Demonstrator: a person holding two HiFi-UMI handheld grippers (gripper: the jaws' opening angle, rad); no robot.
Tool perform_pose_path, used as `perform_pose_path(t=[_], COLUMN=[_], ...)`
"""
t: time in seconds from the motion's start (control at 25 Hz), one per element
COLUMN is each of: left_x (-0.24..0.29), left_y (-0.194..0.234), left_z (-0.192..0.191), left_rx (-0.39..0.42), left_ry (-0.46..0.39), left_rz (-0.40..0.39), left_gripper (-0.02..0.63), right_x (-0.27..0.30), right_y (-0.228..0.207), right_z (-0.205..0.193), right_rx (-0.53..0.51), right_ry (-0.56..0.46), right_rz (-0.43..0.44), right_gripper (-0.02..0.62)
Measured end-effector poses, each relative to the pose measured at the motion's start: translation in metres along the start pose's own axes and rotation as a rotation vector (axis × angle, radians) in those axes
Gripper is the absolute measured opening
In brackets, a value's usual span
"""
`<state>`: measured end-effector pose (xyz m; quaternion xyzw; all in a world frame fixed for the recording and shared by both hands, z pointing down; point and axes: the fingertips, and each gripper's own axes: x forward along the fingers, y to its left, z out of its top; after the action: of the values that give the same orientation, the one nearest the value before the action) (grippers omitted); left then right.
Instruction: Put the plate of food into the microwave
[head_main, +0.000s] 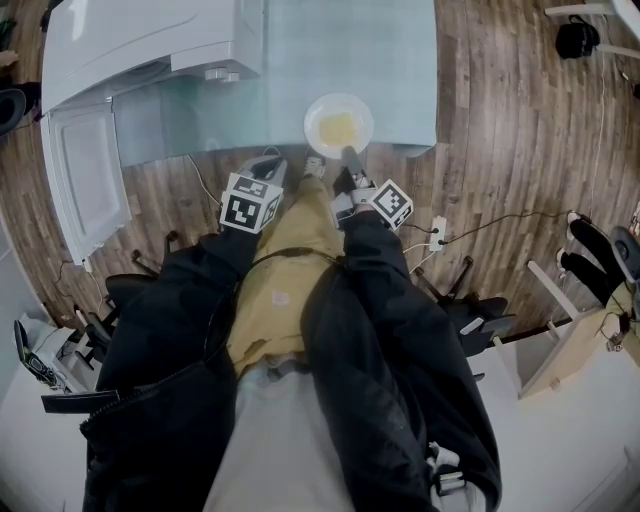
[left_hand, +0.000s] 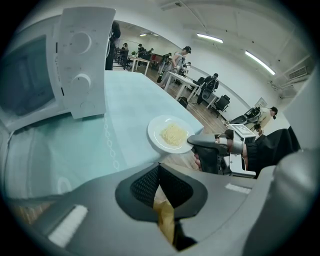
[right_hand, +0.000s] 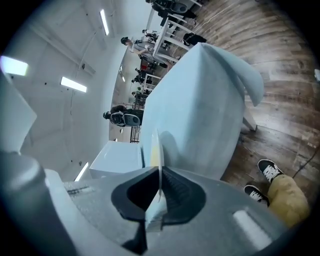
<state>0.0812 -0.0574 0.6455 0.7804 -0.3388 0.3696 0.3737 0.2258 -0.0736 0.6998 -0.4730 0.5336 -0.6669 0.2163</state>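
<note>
The right claw clamps the near rim of the plate on the bench. Left of the plate the left claw hangs closed and empty; farther left stands the microwave.

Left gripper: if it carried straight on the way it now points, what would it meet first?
Most likely the plate of food, lying straight ahead of the left gripper on the table; depth is unclear, so the table's near edge might come first.
</note>
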Motion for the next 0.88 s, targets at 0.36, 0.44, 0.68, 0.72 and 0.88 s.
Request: perform_pose_path(t=[0.36,0.44,0.68,0.72,0.88], left_x=[-0.015,-0.021,-0.039,-0.042,-0.057], left_y=[0.011,0.017,0.044,0.049,0.072], left_z=[-0.006,-0.007,-0.017,-0.019,-0.032], left_rx=[-0.043,-0.059,-0.139,-0.156,-0.230], left_ry=[-0.037,-0.052,-0.096,-0.103,-0.128], left_rz=[0.017,0.026,0.066,0.074,0.107], left_gripper=[-0.005,-0.005,-0.005,-0.005,-0.005], right_x=[0.006,0.008,0.024,0.028,0.050], right_y=[0.033,0.036,0.047,0.050,0.065], right_z=[-0.014,-0.024,-0.059,-0.066,-0.092], right_rx=[-0.066,-0.078,-0.093,-0.104,-0.145], right_ry=[0.087,0.115,0.203,0.221,0.307], right_rz=[0.117,0.113,0.104,0.107,0.121], right_gripper=[0.008,0.008,0.009,0.009,0.009])
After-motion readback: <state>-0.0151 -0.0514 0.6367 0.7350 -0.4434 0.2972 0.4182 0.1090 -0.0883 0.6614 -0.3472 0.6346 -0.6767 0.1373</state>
